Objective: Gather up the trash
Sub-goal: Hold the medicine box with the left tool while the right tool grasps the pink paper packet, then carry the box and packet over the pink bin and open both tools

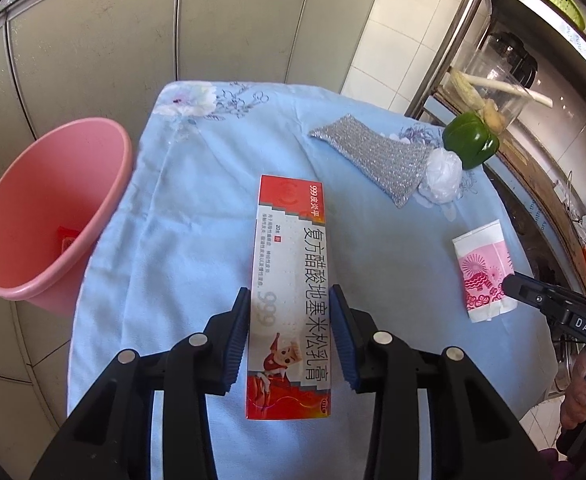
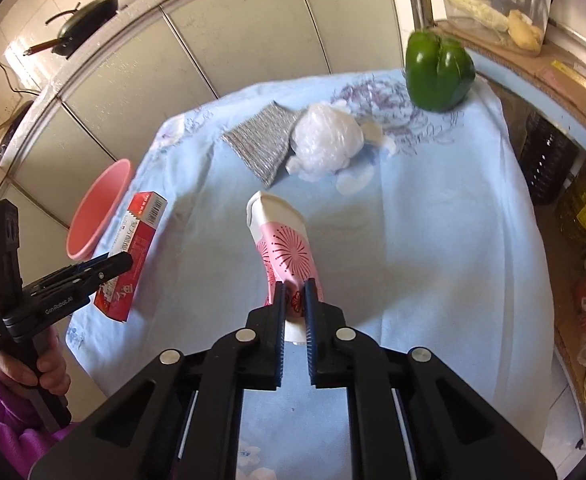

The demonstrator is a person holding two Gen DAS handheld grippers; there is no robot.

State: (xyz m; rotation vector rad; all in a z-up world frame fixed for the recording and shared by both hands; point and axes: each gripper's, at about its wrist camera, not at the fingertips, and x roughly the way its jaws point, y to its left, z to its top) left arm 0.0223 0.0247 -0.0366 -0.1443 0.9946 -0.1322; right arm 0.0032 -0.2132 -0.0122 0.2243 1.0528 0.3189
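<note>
We grip the red box (image 1: 289, 300) with the left gripper (image 1: 291, 336) and the tissue pack (image 2: 281, 252) with the right gripper (image 2: 295, 308); next, carry both to the pink bin (image 1: 49, 216) at frame left.

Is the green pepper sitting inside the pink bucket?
No, the green pepper stands on the blue cloth, far from the pink bucket.

Grey cabinet doors (image 1: 133, 40), white wall tiles (image 1: 405, 32), blue floral tablecloth (image 1: 197, 208), cluttered shelf (image 1: 541, 92), daylight

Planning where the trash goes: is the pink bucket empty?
Not empty. The pink bucket stands open beside the table, and one small red item lies at its bottom; what it is cannot be told.
</note>
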